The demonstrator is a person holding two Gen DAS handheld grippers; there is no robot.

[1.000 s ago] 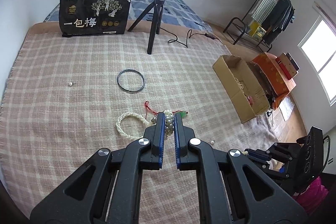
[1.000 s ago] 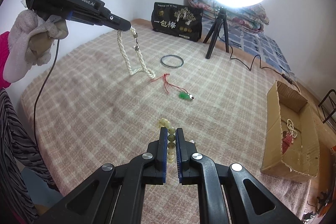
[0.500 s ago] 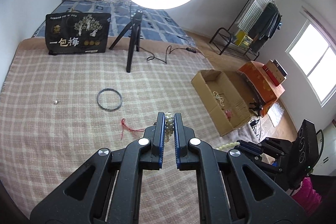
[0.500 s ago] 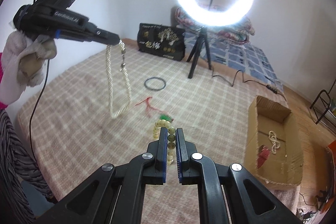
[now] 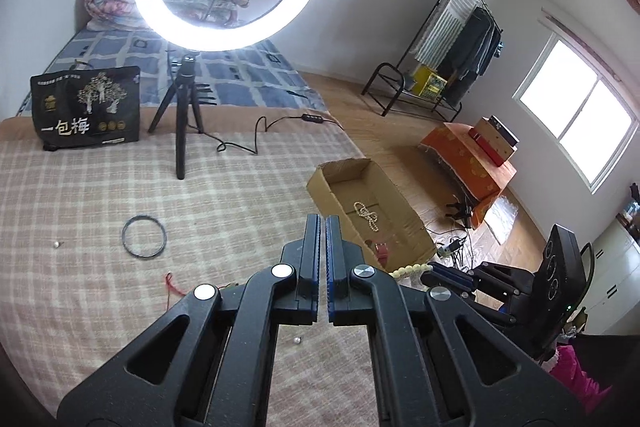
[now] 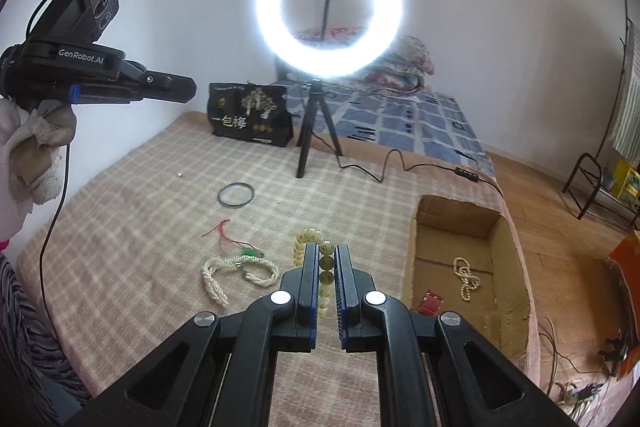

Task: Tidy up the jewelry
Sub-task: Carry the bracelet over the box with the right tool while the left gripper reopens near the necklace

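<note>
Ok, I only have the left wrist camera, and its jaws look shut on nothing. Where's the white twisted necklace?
Observer: The white twisted necklace lies loose on the plaid blanket, right beside the green pendant. The gripper body hides it in your view.
Operator: And is the right gripper really holding those yellow beads?
Observer: Yes. The right gripper is shut on the yellow bead bracelet. Several beads sit in a line between its pads, and the rest loops out past the tips.
</note>
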